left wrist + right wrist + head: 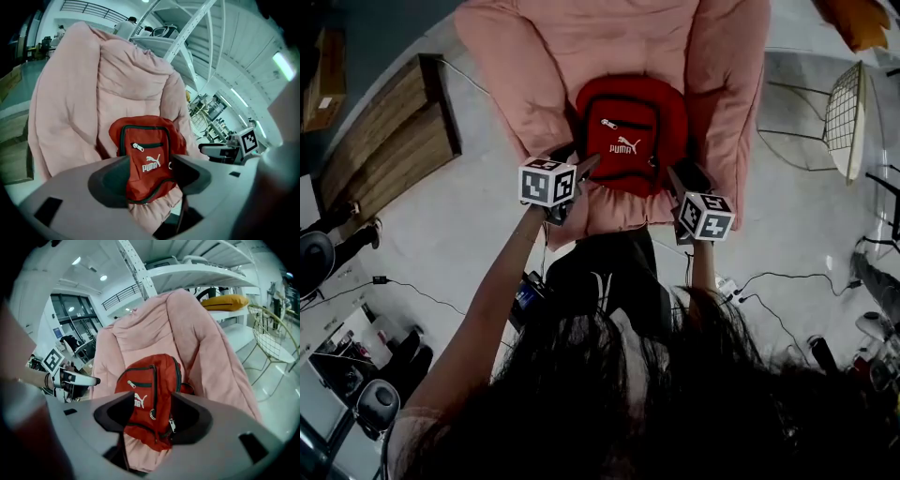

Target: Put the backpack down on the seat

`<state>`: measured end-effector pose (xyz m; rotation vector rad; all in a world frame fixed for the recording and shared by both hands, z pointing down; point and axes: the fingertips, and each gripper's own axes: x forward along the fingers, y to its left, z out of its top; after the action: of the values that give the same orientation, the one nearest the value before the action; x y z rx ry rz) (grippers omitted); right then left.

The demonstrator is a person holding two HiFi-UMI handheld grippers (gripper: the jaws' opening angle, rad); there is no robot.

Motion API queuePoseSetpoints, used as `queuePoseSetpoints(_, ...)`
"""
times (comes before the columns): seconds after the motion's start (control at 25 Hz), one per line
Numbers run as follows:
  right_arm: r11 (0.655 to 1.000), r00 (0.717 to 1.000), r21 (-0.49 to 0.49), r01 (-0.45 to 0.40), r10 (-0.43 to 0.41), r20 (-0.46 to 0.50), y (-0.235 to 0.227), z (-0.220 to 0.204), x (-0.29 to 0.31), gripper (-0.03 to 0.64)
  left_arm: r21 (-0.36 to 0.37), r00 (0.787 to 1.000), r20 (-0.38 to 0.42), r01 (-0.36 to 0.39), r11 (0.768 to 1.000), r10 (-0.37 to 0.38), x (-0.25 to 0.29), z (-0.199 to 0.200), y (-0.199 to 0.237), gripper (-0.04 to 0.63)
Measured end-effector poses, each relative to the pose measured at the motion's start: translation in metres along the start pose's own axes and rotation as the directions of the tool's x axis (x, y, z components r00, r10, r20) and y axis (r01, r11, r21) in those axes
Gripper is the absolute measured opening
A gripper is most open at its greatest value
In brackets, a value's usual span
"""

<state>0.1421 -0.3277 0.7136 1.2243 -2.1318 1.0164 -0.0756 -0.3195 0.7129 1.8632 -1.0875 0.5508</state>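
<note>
Both your left tool (579, 173) & right tool (678, 183) gape empty, since backpack (630, 131) sits propped on seat (544, 56) unaided.

The red backpack (630, 131) lay against the pink seat (544, 66). The left gripper (581, 173) and right gripper (680, 183) were positioned just beside its 2 lower corners. 1 wire chair (846, 117) stood right.
</note>
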Motion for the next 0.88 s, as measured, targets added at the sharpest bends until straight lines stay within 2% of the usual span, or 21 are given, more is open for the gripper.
queuePoseSetpoints(0.28,1.000,0.987,0.010,-0.016,0.015,0.158,0.062,0.032,-0.066,0.249,0.066,0.988,0.114,0.096,0.993,-0.103,-0.065,0.005,-0.054,0.282)
queuePoseSetpoints(0.52,0.996,0.953,0.041,-0.080,0.064,0.295,0.127,0.055,-0.115,0.214,0.151,0.964,0.198,0.149,0.977,-0.178,-0.131,0.001,-0.099,0.267)
queuePoseSetpoints(0.72,0.992,0.928,0.013,-0.123,0.111,0.356,0.188,0.048,-0.150,0.174,0.181,0.945,0.245,0.175,0.968,-0.217,-0.190,-0.020,-0.113,0.250)
queuePoseSetpoints(0.88,0.988,0.913,0.001,-0.155,0.143,0.382,0.230,0.028,-0.175,0.128,0.180,0.929,0.297,0.172,0.969,-0.220,-0.232,-0.037,-0.113,0.188)
